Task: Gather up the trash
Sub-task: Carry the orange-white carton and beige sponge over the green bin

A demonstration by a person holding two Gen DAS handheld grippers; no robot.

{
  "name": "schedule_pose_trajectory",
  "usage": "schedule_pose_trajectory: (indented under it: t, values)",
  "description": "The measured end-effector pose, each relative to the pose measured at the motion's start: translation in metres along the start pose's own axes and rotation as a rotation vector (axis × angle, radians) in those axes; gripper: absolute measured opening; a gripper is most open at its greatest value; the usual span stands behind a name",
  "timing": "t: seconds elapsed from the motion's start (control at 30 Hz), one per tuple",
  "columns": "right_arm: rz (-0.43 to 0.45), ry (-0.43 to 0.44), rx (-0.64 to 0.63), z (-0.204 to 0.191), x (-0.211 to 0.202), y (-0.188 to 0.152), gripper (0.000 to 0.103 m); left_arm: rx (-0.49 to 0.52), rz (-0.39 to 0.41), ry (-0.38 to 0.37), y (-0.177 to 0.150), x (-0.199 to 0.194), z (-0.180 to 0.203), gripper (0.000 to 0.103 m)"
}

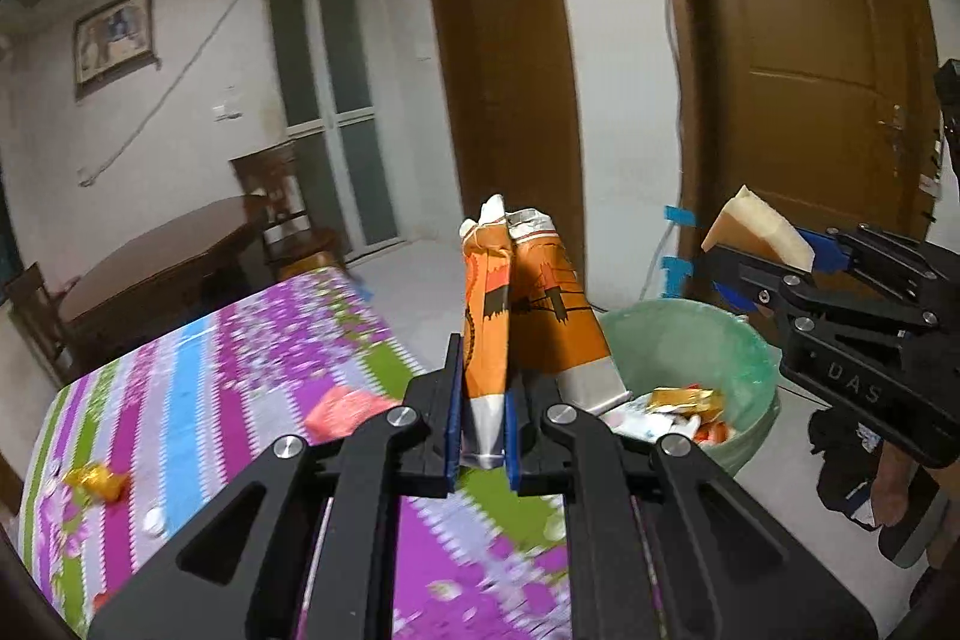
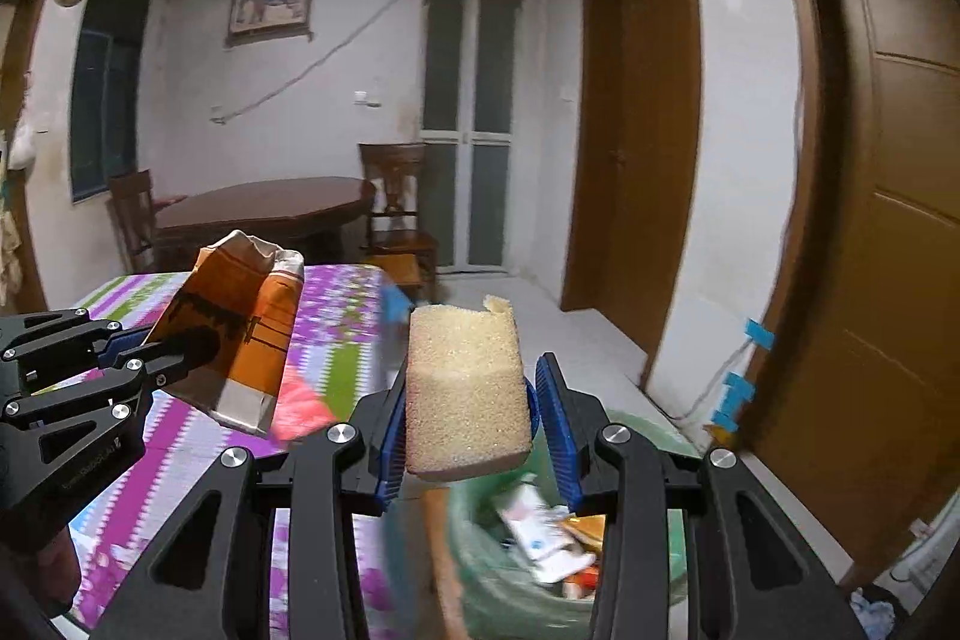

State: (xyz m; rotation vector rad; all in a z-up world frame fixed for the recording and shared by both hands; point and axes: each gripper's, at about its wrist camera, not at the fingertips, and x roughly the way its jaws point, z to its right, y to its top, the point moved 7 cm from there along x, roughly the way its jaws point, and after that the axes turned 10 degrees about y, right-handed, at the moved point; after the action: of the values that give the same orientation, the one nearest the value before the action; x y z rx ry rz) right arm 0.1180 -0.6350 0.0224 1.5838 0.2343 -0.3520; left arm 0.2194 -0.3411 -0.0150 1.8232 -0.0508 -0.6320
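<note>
Left tongs (image 1: 483, 430): clamped on carton (image 1: 528, 316), flattened, orange, upright, beside bin (image 1: 756, 340). Judged light, crushable; hold low at its folded base.

Right tongs (image 2: 474, 424): part-open around sponge (image 2: 465, 388), over the bin (image 2: 480, 568); contact with right pad unclear. Judged soft, springy, featherlight; hold mid-body.

1 carton (image 1: 528, 316), 1 sponge (image 2: 465, 388), 1 bin (image 1: 744, 340)
</note>
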Motion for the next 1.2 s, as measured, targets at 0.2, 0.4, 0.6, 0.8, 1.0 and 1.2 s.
schedule_pose_trajectory:
  t: [0.2, 0.4, 0.6, 0.8, 1.0, 1.2]
  values:
    - [-0.063, -0.066, 0.029, 0.072, 0.019, -0.004, 0.04, 0.056, -0.011, -0.061, 0.013, 0.025, 0.049, 0.009]
    - [-0.185, -0.057, 0.099, 0.128, 0.055, -0.019, 0.04, 0.117, -0.066, -0.108, 0.011, 0.054, 0.087, 0.009]
    - [-0.307, -0.045, 0.172, 0.168, 0.103, -0.043, 0.04, 0.15, -0.153, -0.116, -0.004, 0.087, 0.112, 0.009]
    - [-0.356, -0.048, 0.186, 0.167, 0.139, -0.064, 0.04, 0.13, -0.216, -0.124, -0.014, 0.113, 0.12, 0.009]
    - [-0.394, -0.051, 0.201, 0.15, 0.16, -0.08, 0.04, 0.121, -0.264, -0.147, -0.016, 0.13, 0.133, 0.009]
    - [-0.423, -0.05, 0.215, 0.146, 0.176, -0.09, 0.04, 0.091, -0.331, -0.192, -0.021, 0.151, 0.137, 0.009]
